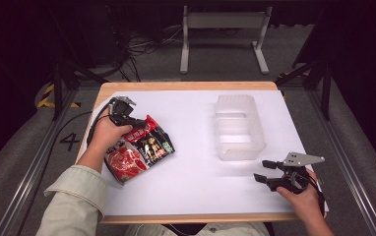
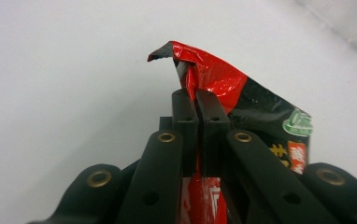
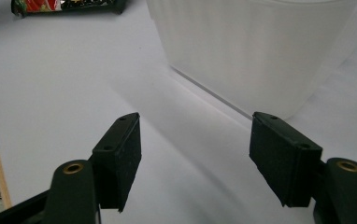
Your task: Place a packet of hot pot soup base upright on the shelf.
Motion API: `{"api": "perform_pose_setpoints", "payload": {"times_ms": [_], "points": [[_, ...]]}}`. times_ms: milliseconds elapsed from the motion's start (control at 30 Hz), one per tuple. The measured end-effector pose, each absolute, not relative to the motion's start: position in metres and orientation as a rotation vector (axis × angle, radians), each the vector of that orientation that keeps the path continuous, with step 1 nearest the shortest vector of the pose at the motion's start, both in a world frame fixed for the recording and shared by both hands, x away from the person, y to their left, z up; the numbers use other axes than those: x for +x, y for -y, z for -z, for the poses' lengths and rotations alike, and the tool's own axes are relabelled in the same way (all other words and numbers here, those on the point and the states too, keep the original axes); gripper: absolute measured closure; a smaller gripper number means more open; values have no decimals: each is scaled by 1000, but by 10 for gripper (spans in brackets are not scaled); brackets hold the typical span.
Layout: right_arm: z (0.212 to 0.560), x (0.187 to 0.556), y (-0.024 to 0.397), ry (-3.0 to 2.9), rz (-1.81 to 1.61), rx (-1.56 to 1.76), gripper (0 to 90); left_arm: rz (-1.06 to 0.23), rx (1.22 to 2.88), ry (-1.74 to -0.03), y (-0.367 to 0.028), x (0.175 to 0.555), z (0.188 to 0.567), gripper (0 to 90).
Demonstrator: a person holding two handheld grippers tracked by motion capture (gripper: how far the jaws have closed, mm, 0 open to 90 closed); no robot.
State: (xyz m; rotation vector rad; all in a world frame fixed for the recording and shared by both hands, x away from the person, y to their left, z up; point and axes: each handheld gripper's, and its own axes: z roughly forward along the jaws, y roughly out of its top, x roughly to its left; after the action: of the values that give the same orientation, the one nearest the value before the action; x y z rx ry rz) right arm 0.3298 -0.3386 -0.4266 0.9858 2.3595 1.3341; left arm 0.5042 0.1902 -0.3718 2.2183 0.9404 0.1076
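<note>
A red and black snack packet [image 1: 139, 150] lies at the left of the white table, one corner lifted. My left gripper [image 1: 141, 124] is shut on that upper corner; in the left gripper view the two jaws pinch the crinkled red edge of the packet [image 2: 214, 79] between them. My right gripper [image 1: 265, 171] rests near the front right of the table, open, with nothing between its pads [image 3: 120, 158]. It points toward the translucent plastic bin [image 1: 237, 127], whose near wall [image 3: 260, 46] stands just beyond the jaws.
The white sheet [image 1: 191, 162] covers a wooden table whose edge [image 1: 196, 217] runs along the front. Beyond the table's far side stand a metal frame [image 1: 223, 37] and loose cables on the floor. The packet [image 3: 64, 4] appears at the top left of the right gripper view.
</note>
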Motion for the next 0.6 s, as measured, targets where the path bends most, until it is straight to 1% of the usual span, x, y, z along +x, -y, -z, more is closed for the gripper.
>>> {"api": "perform_pose_setpoints", "payload": {"times_ms": [133,367,533,600], "points": [[426,330,338,-2361,-1332,982,341,-111,2195,-914,-191,496,362,884],[426,330,338,-2361,-1332,983,358,-195,2175,-881,-190,477,341,884],[426,331,337,-2363,-1332,982,359,-225,2106,-847,-188,464,328,885],[425,331,336,-2364,-1330,978,361,-268,2078,-829,-186,457,322,886]]}}
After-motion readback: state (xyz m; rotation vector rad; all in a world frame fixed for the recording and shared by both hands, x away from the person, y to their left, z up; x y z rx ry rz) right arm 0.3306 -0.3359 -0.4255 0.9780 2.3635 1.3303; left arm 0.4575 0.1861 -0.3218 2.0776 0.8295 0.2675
